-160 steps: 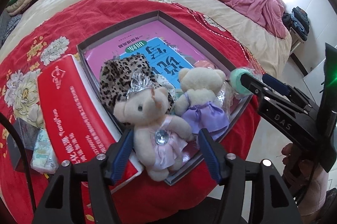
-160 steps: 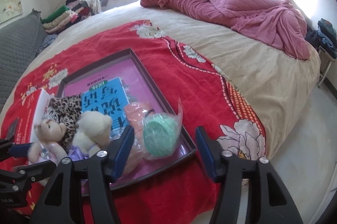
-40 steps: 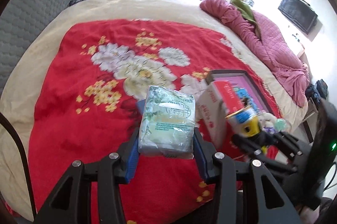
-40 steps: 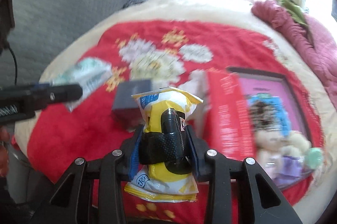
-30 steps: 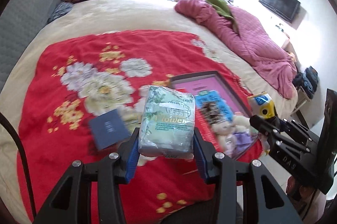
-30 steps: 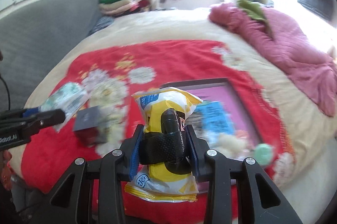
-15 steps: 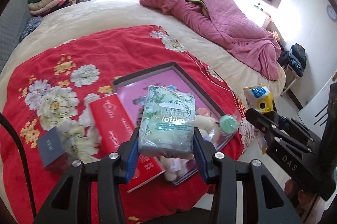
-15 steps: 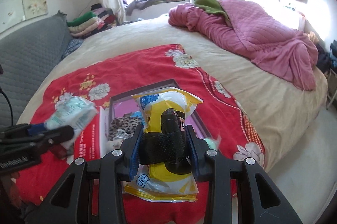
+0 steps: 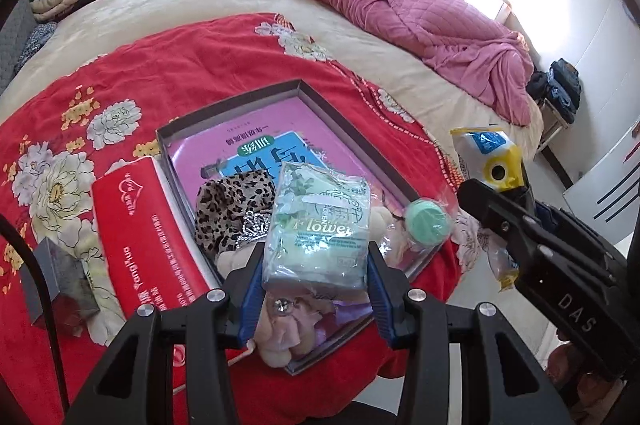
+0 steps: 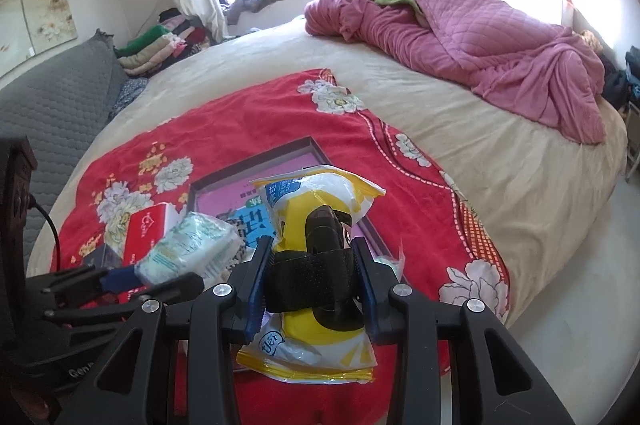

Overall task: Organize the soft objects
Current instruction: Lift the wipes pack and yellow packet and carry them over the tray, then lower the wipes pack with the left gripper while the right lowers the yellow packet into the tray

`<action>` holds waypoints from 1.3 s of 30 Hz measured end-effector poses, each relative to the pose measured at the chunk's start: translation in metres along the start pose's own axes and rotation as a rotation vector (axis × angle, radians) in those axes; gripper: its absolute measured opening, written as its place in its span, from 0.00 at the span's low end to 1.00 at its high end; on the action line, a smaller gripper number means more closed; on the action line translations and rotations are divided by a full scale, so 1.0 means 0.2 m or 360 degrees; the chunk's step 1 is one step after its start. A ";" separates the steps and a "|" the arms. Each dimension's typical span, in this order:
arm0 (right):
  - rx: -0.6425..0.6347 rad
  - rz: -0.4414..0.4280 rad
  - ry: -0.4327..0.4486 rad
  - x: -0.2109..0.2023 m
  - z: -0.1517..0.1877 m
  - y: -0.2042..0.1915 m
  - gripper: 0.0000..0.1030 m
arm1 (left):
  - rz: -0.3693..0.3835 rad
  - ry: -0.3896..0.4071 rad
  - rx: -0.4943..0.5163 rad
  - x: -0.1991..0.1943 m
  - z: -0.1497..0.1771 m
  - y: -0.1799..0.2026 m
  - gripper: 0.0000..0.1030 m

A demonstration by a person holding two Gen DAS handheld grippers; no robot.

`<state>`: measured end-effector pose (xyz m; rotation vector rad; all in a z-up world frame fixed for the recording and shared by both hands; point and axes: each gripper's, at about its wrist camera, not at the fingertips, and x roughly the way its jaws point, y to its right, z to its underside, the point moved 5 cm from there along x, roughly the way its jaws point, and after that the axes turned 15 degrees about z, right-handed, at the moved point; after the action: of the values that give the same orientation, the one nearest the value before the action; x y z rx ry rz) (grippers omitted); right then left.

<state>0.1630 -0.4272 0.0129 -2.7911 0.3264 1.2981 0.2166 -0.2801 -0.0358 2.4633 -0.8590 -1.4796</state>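
The left gripper (image 9: 316, 257) is clamped on a pale green tissue pack (image 9: 320, 225), held above the near end of the grey tray (image 9: 232, 101); the right gripper (image 10: 312, 285) pinches a yellow-and-white packet (image 10: 320, 201) beside it. Each should probably be lowered onto bare tray floor before the jaws part — clear of the plush toys (image 9: 280, 329) and leopard-print cloth (image 9: 228, 205). The pack reads "Flower"; the red box (image 9: 136, 237) beside the tray reads "YangHua"
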 end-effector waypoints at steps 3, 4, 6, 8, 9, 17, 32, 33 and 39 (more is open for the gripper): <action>-0.0009 -0.0012 -0.0031 0.05 0.01 -0.01 0.38 | -0.0002 -0.0029 -0.0005 0.05 0.00 -0.01 0.45; -0.0021 -0.0004 -0.0044 0.08 0.01 -0.02 0.38 | -0.0009 -0.0037 0.0002 0.07 0.00 -0.01 0.45; -0.0025 -0.0001 -0.0070 0.11 0.02 -0.04 0.38 | -0.0017 -0.0051 0.0008 0.09 0.01 -0.02 0.45; -0.0010 -0.0010 -0.0094 0.15 0.03 -0.04 0.38 | -0.0023 -0.0064 0.0010 0.12 0.01 -0.03 0.45; -0.0005 -0.0014 -0.0107 0.17 0.03 -0.04 0.38 | -0.0027 -0.0070 0.0016 0.13 0.01 -0.04 0.45; 0.0009 0.0012 -0.0274 0.38 0.08 -0.06 0.38 | -0.0064 -0.0109 0.0032 0.21 0.01 -0.08 0.46; 0.0019 0.0030 -0.0251 0.45 0.07 -0.07 0.43 | -0.0088 -0.0138 0.0041 0.26 0.00 -0.11 0.46; 0.0022 0.0026 -0.0242 0.44 0.06 -0.06 0.43 | -0.0088 -0.0140 0.0042 0.26 0.00 -0.10 0.46; 0.0024 0.0036 -0.0225 0.40 0.05 -0.06 0.46 | -0.0120 -0.0160 0.0092 0.27 0.01 -0.08 0.50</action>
<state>0.2089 -0.4289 -0.0553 -2.6721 0.3600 1.4817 0.2409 -0.2954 -0.0839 2.5073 -0.8462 -1.6394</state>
